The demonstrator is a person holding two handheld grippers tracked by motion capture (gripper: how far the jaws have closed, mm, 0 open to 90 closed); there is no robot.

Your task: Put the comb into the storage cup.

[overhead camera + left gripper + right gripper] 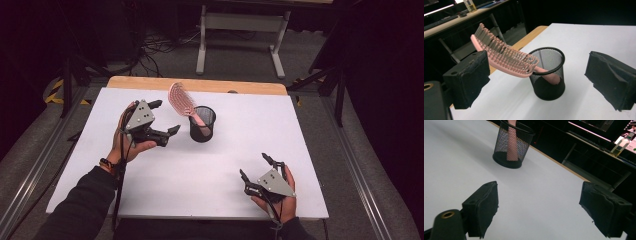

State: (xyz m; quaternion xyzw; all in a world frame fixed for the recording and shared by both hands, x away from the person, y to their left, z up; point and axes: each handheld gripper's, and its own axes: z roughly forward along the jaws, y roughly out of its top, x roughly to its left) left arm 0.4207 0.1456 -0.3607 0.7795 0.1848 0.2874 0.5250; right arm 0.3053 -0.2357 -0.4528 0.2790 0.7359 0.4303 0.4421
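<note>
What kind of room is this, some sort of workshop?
Probably a lab or recording studio rather than a home. A white table stands amid dark surroundings with cables on the floor, a desk with a keyboard sits behind, and a hairbrush stands in a mesh cup like a test prop.

Open claw faces mesh cup holding hairbrush.

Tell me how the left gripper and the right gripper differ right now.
The left gripper is held close beside the mesh cup with the pink hairbrush; the right gripper sits far from them, near the table's front edge. In the left gripper view the cup lies between the jaws; in the right gripper view it stands well beyond them. Both have their jaws spread wide and hold nothing.
</note>
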